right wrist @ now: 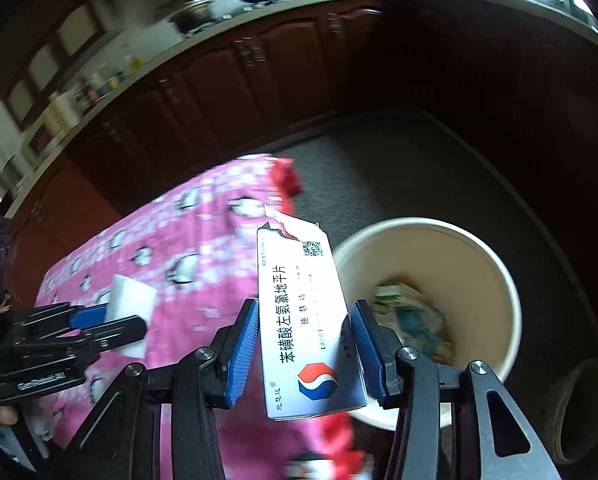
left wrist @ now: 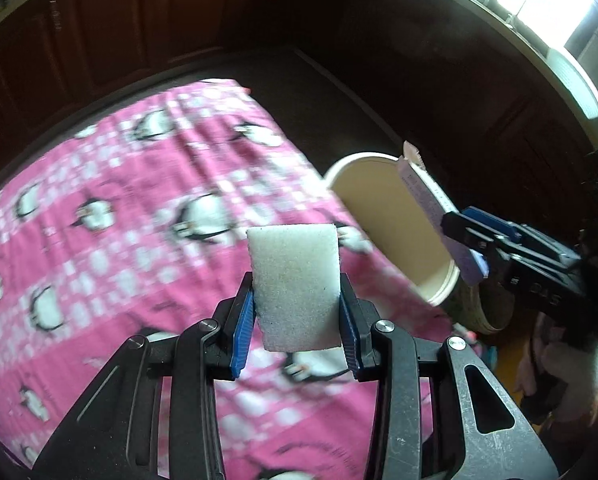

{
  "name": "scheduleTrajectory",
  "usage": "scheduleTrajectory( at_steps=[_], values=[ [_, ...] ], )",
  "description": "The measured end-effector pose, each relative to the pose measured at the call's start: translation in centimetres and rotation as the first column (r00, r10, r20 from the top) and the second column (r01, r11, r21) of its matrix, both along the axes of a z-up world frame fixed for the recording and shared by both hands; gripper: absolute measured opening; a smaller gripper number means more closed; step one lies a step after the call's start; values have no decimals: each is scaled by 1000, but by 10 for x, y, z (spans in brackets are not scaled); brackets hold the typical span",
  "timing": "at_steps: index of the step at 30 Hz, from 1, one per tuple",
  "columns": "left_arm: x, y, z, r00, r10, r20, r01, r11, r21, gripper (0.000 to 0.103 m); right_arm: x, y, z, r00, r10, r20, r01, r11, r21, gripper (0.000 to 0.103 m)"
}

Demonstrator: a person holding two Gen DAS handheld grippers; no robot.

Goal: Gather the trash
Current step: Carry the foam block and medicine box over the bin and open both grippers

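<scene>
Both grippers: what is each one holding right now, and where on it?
The left gripper pinches the white foam block by its lower sides. The right gripper clamps the torn medicine box by its long edges, near the lower half.

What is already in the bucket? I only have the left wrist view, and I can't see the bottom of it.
Observer: The right wrist view looks down into the bucket. Crumpled wrappers lie at the bottom.
Operator: And what is the flat thing the other gripper holds?
Observer: The right gripper is shut on a white medicine box with a torn top end and a red-and-blue logo.
</scene>
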State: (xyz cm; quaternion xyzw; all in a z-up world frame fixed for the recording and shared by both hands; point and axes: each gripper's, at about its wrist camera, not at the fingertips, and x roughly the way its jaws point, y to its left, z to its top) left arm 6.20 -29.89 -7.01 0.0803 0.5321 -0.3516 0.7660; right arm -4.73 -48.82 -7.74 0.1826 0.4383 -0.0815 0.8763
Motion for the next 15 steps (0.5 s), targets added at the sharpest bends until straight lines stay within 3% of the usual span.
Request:
scheduleTrajectory(
  at_steps=[7, 15],
  values=[
    [-4, -62, -10, 996, -71, -47, 70, 997, -22, 36, -8, -53, -44, 988, -118, -98, 122, 992, 30, 46],
    [-7, -102, -32, 993, -90, -83, 89, 996, -19, 37, -15, -77, -75, 973, -174, -152, 184, 981, 55, 46]
  ],
)
